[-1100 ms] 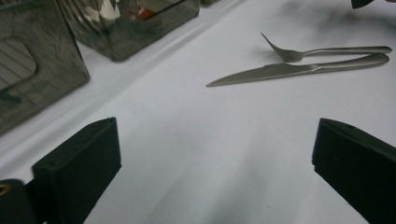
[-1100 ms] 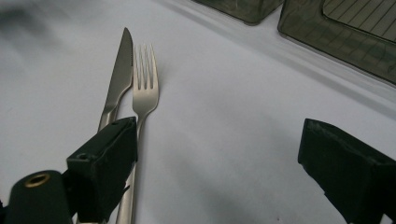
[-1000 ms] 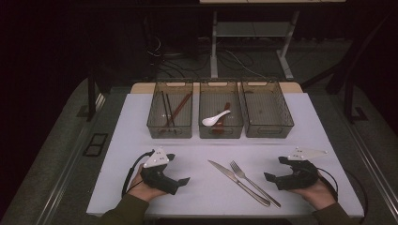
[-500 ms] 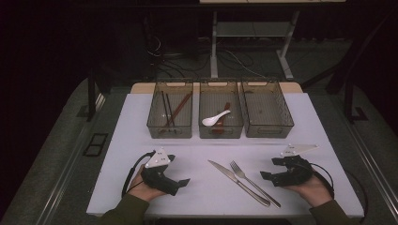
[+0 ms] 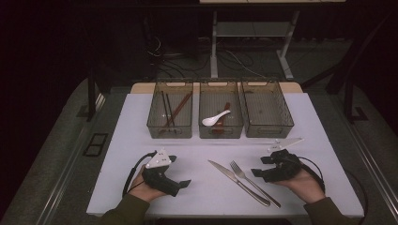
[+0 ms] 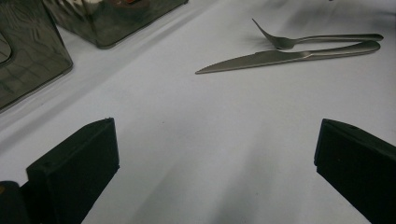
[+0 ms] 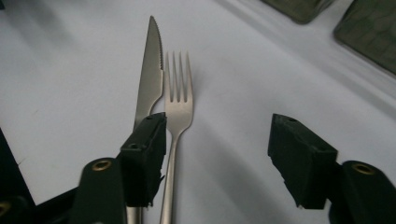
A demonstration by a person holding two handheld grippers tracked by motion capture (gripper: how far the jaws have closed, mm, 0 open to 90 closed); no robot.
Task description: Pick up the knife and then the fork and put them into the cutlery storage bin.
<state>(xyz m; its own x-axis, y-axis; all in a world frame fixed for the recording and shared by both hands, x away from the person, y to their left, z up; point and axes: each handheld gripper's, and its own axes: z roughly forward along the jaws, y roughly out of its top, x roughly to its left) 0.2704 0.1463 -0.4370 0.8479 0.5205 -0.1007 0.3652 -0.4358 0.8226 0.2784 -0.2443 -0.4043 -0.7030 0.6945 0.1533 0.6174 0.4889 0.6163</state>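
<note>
Fork (image 5: 253, 183) and knife (image 5: 237, 182) lie side by side near table's (image 5: 117, 136) front edge. Right gripper (image 5: 264, 165) just beside them, jaws closing, nothing between. Left gripper (image 5: 178, 171) open, idle. Advice: straddle fork handle alone, avoid knife.

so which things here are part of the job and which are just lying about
In the job:
- fork
- knife
- right gripper, its jaws just closing with nothing between them, beside the fork and knife
- empty right bin, the likely target

Lying about:
- chopsticks in the left bin
- white spoon in the middle bin
- left gripper, open on the table
</note>
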